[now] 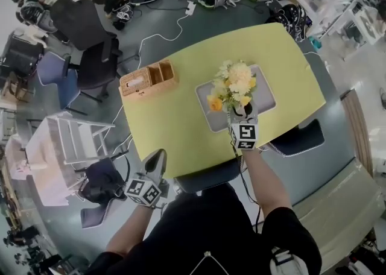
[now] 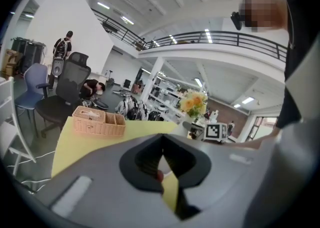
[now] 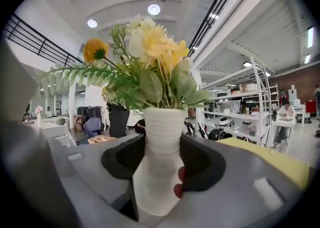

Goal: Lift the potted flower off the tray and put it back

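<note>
Presently, potted flower (image 3: 159,137): upright, white ribbed pot between the jaws of right claw (image 3: 159,159), over the tray (image 1: 265,99).
Right claw: pinching pot's narrow waist.
Tray: grey, on yellow desk (image 1: 175,129).
Left claw (image 2: 161,154): tips pressed together, empty, at desk's near edge.

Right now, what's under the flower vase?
The grey tray on the yellow-green table. The flowers and right tongs cover the spot directly below, so whether the vase touches it is hidden.

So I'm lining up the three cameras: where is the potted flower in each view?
Head view: potted flower right of centre.
Left gripper view: potted flower small, right of centre.
Right gripper view: potted flower fills the centre.
Shared landmark: yellow table.
</note>
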{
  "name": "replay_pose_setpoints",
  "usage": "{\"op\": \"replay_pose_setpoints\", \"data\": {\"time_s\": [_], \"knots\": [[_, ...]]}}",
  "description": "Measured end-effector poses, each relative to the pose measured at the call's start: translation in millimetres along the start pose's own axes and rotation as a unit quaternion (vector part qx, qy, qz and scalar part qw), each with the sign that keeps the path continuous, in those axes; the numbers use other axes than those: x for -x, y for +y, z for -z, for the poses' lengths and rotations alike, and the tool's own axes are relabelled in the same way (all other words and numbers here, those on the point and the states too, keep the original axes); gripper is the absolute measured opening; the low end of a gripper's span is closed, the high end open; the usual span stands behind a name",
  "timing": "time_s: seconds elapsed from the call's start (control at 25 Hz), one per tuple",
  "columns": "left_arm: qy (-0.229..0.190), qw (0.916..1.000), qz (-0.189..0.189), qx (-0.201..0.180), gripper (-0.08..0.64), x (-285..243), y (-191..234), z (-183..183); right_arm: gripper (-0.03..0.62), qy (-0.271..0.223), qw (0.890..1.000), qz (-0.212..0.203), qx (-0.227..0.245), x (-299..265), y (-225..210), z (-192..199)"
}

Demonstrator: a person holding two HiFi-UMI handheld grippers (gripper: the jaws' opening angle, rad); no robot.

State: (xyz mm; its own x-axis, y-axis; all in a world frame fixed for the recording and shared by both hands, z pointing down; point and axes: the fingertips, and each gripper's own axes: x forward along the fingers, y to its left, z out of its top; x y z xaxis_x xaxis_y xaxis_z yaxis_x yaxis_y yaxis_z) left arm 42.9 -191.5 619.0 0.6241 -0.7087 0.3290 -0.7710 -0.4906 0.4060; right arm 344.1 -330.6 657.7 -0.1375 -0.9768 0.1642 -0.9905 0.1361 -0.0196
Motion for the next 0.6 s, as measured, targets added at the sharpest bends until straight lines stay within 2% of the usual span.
{"op": "replay_pose_setpoints", "data": {"time_s": [0.24, 0.48, 0.6], "knots": [[-0.020, 0.9995, 0.021, -0.011, 0.008, 37, 16, -22, 0.221, -0.013, 1.000, -0.005, -0.003, 46, 52, -43], [-0.045, 0.9982, 0.036, -0.018, 0.008, 90, 35, -40, 0.222, -0.010, 1.000, -0.023, 0.001, 97, 126, -77], [-0.053, 0.9970, 0.043, -0.036, 0.008, 117, 38, -46, 0.222, -0.019, 0.999, -0.042, 0.005, 127, 170, -94]]}}
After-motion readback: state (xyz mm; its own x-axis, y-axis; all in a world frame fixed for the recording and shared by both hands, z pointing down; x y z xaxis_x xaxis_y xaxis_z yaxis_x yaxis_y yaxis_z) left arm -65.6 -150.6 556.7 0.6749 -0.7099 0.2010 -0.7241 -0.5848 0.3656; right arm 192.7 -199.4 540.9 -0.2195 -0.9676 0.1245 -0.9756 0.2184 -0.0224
